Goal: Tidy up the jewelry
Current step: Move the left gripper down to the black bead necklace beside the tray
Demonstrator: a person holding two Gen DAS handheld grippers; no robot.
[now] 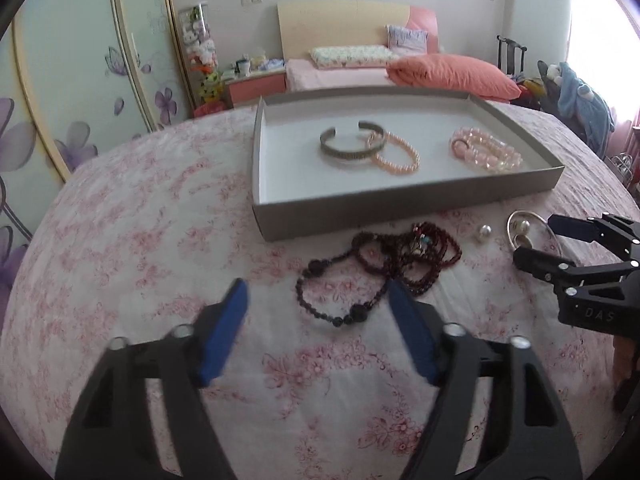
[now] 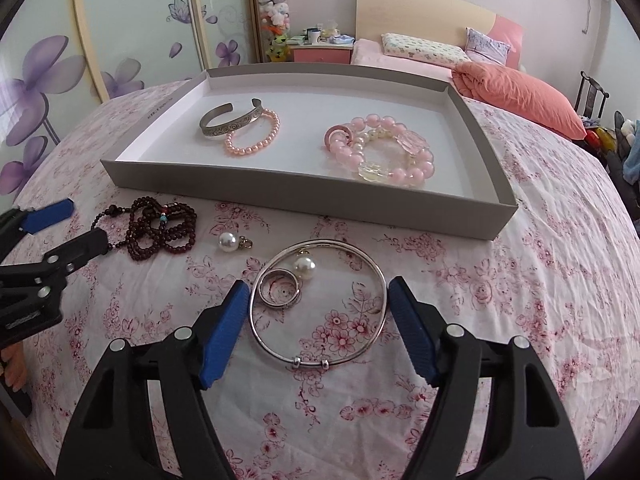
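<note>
My left gripper [image 1: 316,292] stands open over a black bead bracelet [image 1: 332,292] on the flowered cloth, its right pad beside a dark red bead necklace [image 1: 420,252]. My right gripper [image 2: 316,292] has its blue pads against the two sides of a large silver bangle [image 2: 310,363]. Inside the bangle lie a silver ring [image 2: 280,288] and a pearl [image 2: 305,268]. A loose pearl charm [image 2: 228,242] lies to the left. The grey tray [image 2: 280,192] holds a silver cuff [image 2: 224,124], a pink pearl bracelet [image 2: 252,140] and pink bead bracelets [image 2: 384,152].
The table is round, with a pink flowered cloth [image 1: 160,240]. Behind it are a bed with an orange quilt [image 1: 452,76], a wardrobe with flower doors [image 1: 80,100] and a chair with clothes [image 1: 576,92]. A hand [image 2: 12,368] shows at the left edge.
</note>
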